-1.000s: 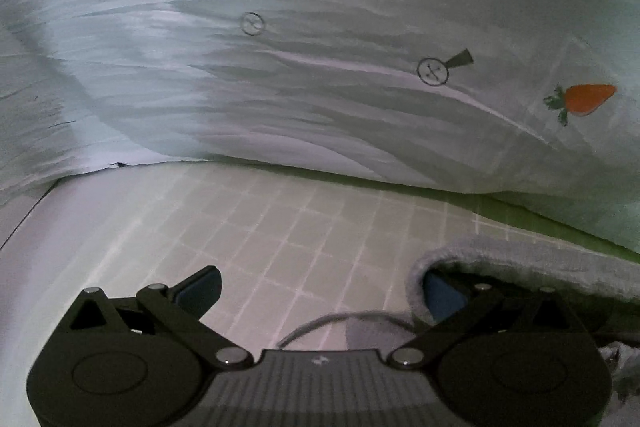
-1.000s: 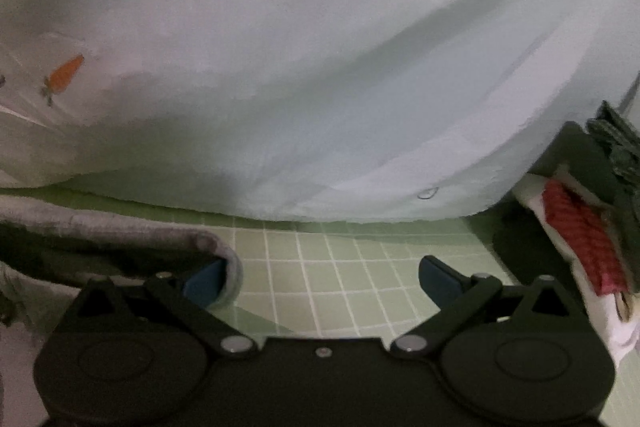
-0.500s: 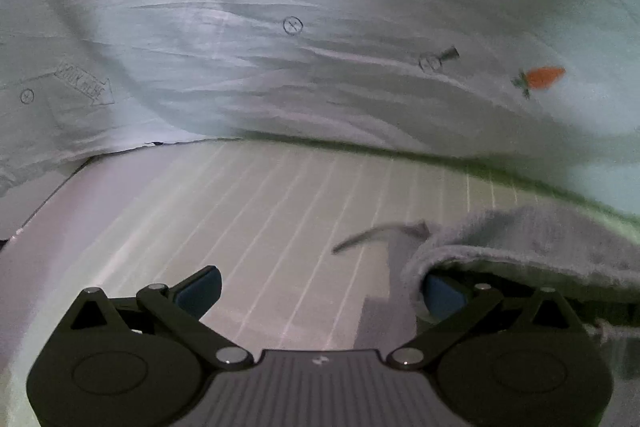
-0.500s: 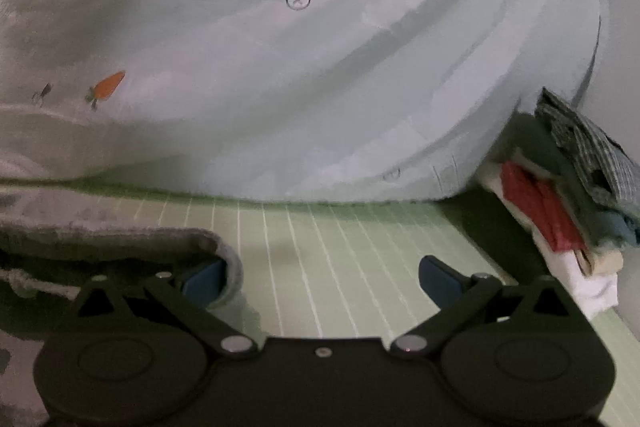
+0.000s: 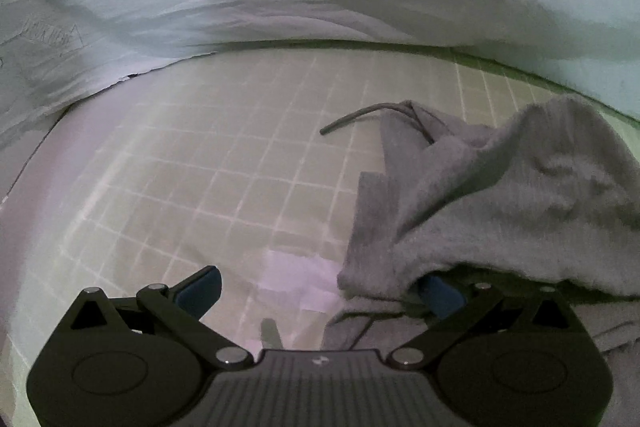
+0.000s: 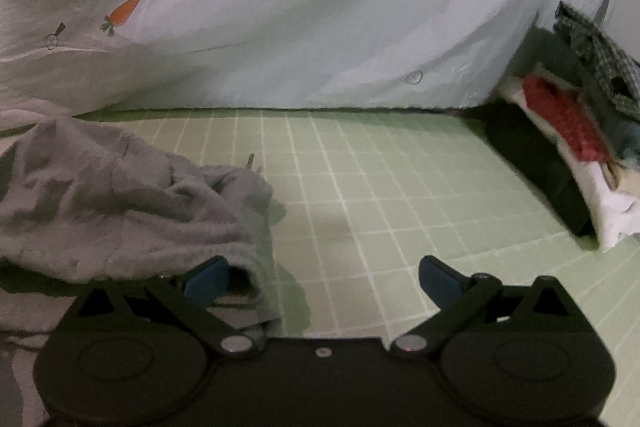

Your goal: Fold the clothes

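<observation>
One grey garment (image 5: pixel 500 195) — one clothes stack (image 6: pixel 580 139).

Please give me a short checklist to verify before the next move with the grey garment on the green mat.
1. Left gripper jaws open: ok.
2. Right gripper jaws open: ok.
3. Soft grey fleece garment lying flat: not ok, it is bunched, with an edge draped over one finger of each gripper.
4. Thin grey drawstring tucked in: not ok, it trails onto the mat.
5. Pale green grid-lined mat free for spreading: ok.
6. Stack of folded clothes away from the garment: ok.
</observation>
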